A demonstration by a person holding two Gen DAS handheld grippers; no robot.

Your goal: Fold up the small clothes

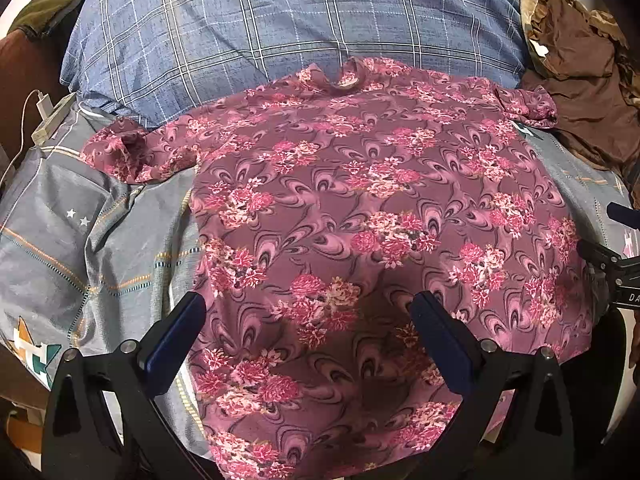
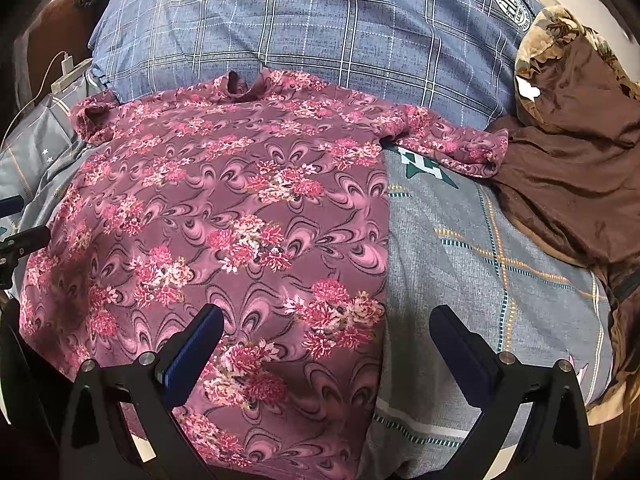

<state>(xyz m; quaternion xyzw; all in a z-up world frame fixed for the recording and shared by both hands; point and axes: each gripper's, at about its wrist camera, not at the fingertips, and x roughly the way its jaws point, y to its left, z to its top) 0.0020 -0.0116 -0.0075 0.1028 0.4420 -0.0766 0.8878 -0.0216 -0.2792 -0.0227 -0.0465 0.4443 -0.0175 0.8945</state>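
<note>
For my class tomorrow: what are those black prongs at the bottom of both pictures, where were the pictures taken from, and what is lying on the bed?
The prongs are two-finger grippers, one held in each of a person's hands. Each carries a camera looking forward along its fingers, so one picture comes from the left gripper, the other from the right gripper. Both are open and hold nothing. A pink flowered shirt lies spread flat on a grey bedsheet, collar toward a blue checked pillow. A brown cloth is bunched beside the shirt's sleeve.

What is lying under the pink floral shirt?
The pink floral shirt lies on a grey patterned bedsheet, its collar on the blue checked pillow. Anything else under the shirt is covered and cannot be seen.
</note>
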